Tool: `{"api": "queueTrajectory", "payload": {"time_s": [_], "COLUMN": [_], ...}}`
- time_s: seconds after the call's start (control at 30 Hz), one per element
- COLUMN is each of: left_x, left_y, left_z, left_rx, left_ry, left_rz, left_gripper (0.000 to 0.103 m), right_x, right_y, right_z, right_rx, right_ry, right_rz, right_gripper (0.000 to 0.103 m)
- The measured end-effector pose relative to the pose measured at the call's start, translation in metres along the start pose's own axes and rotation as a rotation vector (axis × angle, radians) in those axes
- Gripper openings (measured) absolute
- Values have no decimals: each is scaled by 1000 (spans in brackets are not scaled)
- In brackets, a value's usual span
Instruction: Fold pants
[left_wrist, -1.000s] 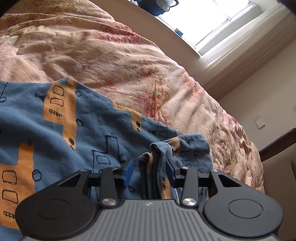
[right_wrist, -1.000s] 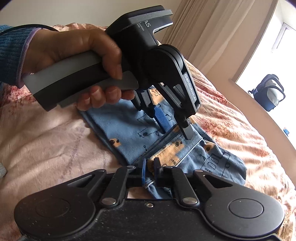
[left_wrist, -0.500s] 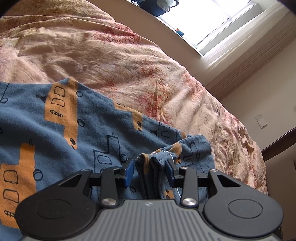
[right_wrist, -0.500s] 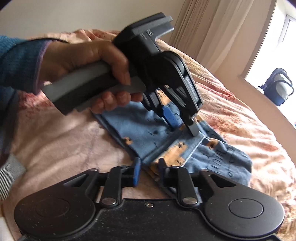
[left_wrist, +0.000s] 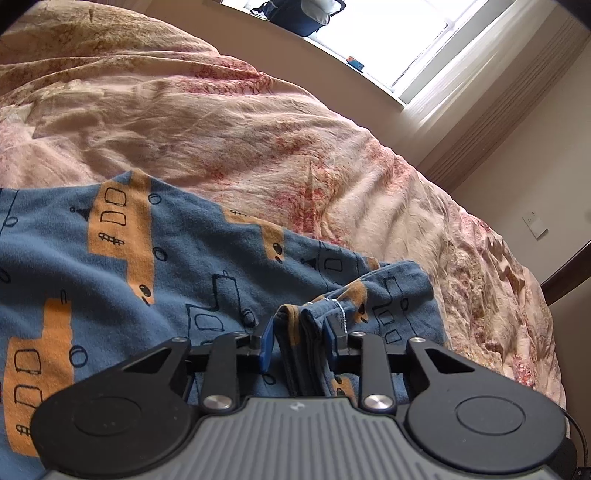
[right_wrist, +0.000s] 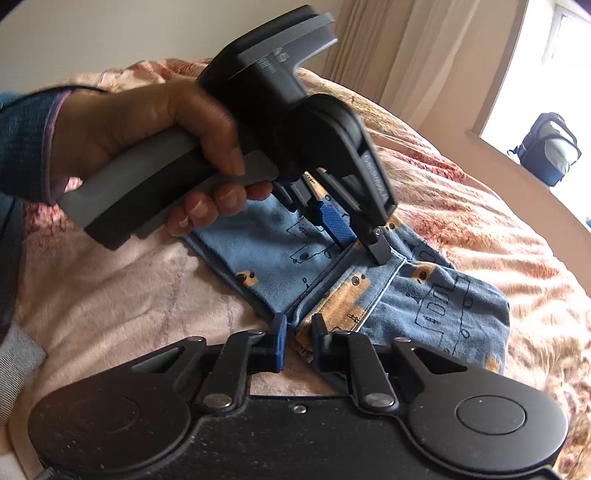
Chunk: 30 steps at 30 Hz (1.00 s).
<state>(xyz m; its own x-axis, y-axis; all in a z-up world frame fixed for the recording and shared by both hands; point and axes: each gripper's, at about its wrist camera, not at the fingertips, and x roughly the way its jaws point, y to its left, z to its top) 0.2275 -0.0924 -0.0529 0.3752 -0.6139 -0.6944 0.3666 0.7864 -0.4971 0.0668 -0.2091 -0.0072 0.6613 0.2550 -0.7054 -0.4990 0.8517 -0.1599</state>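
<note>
Closing on a bunched stack of hem layers, the left claw (left_wrist: 299, 341) has the blue-and-orange pants (left_wrist: 155, 273) between its blue pads, and the cloth already looks pinched from both sides. The right claw (right_wrist: 297, 338) is narrowing too, with the edge of a folded panel standing in its gap; whether its pads press the cloth yet cannot be told from these views. The pants lie partly folded on the pink floral bedspread (left_wrist: 258, 140), with the person's left hand (right_wrist: 155, 133) holding its tool above them.

The likeliest trouble is an uneven catch: the left stack holds several layers, and if only the outer ones are gripped, the inner ones could slide out on a lift and spoil the fold. The right claw sits at the very edge of the fabric, so a thin bite there may slip free. The soft bedspread could also be nipped along with the pants.

White lettering runs down the left tool's arm in the right wrist view, too blurred to read.
</note>
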Motion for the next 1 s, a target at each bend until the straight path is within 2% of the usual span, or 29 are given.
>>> {"api": "queueTrajectory", "payload": {"time_s": [0.2,0.53,0.57,0.6,0.63,0.77,0.87,0.93,1.0], "left_x": [-2,-11,-14,-18,-24,-43,-45,-40,-33], "left_y": [-3,7,7,8,9,16,30,36,38], "left_z": [0,7,8,9,9,14,18,15,12], "left_rx": [8,-24,-25,-27,-29,-10,-52,-73,-72], "left_ry": [-5,-11,-11,-11,-14,-36,-20,-7,3], "left_rz": [-3,-35,-34,-33,-30,32,12,-5,4], "left_gripper": [25,22,22,19,16,14,14,14,15], "right_x": [-1,1,1,0,0,5,7,2,-4], "right_y": [-3,-7,-8,-9,-8,7,19,25,29], "right_z": [0,2,3,4,7,21,26,24,20], "right_rx": [29,108,123,140,156,125,108,87,45], "right_ry": [-4,-31,-36,-45,-52,-59,-71,-80,-77], "right_rz": [10,29,38,54,64,92,72,33,10], "right_gripper": [12,11,8,0,0,0,0,18,24]}}
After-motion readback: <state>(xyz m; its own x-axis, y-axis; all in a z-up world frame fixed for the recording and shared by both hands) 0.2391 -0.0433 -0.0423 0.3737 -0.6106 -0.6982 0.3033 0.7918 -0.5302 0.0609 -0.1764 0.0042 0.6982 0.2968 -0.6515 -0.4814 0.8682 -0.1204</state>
